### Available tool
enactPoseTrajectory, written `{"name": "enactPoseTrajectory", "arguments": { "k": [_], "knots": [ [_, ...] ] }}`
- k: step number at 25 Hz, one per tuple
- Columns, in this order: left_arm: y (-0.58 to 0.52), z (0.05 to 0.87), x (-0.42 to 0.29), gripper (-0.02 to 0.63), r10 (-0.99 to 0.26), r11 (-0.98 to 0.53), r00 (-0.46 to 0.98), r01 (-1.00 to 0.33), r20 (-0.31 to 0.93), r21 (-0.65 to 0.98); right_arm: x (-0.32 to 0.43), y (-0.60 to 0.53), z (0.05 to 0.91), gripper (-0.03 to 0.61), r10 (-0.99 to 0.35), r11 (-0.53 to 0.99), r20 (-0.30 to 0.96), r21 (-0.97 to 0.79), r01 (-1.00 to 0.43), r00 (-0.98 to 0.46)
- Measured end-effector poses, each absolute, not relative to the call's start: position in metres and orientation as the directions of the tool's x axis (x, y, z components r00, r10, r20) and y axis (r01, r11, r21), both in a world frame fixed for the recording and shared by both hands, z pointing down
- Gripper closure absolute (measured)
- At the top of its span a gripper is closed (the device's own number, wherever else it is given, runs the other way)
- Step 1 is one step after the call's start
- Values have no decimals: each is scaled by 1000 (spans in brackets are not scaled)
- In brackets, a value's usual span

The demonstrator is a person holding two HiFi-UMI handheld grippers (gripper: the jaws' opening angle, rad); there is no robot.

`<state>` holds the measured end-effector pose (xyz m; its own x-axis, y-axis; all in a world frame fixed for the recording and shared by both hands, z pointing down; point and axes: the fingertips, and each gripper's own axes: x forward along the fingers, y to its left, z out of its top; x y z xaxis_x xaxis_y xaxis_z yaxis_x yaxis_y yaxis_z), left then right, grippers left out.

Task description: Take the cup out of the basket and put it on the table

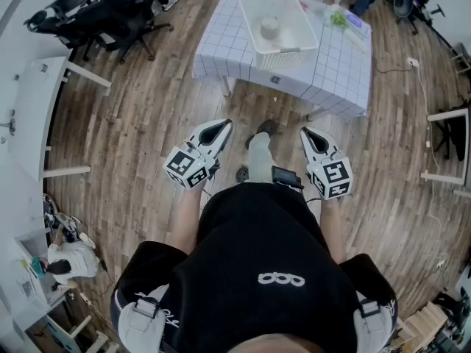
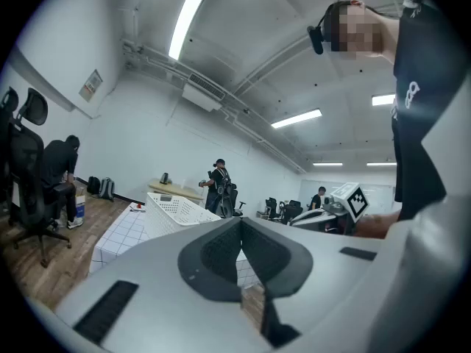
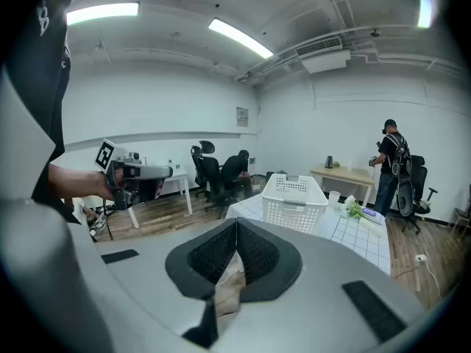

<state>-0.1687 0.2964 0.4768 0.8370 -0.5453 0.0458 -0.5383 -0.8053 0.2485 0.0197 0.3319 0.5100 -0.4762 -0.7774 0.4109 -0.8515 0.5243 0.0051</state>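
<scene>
Past the fingers (image 3: 257,254) of the right gripper (image 3: 235,226), the wall of the white perforated plastic basket (image 3: 296,201) hides the small pale cup (image 1: 270,27), and the green thing (image 3: 356,211) to the basket's right on the white checked table (image 3: 360,234) is too small to identify.

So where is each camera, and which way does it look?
Head view: on the person's head, looking down at the table and basket; shirt, left gripper and right gripper show.
Left gripper view: on the left gripper, facing the basket; its shut jaws and the shirt show.
Right gripper view: on the right gripper, facing the basket; its shut jaws show.
Shared: the basket, in all three.
</scene>
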Motion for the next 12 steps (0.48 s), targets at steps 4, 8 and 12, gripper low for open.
{"name": "enactPoseTrajectory", "arguments": {
  "k": [4,8,12],
  "knots": [
    [281,473,-179,606,-581,-781,813,-574,52,248,21,320,510,554,-781,513,405,-15,-858,-475],
    [258,471,-173,606,-572,-789,818,-568,55,235,25,295,511,554,-789,503,381,-48,-863,-481],
    [223,470,-164,606,-546,-807,836,-543,60,231,27,259,510,554,-794,495,384,-42,-868,-471]
  ]
}}
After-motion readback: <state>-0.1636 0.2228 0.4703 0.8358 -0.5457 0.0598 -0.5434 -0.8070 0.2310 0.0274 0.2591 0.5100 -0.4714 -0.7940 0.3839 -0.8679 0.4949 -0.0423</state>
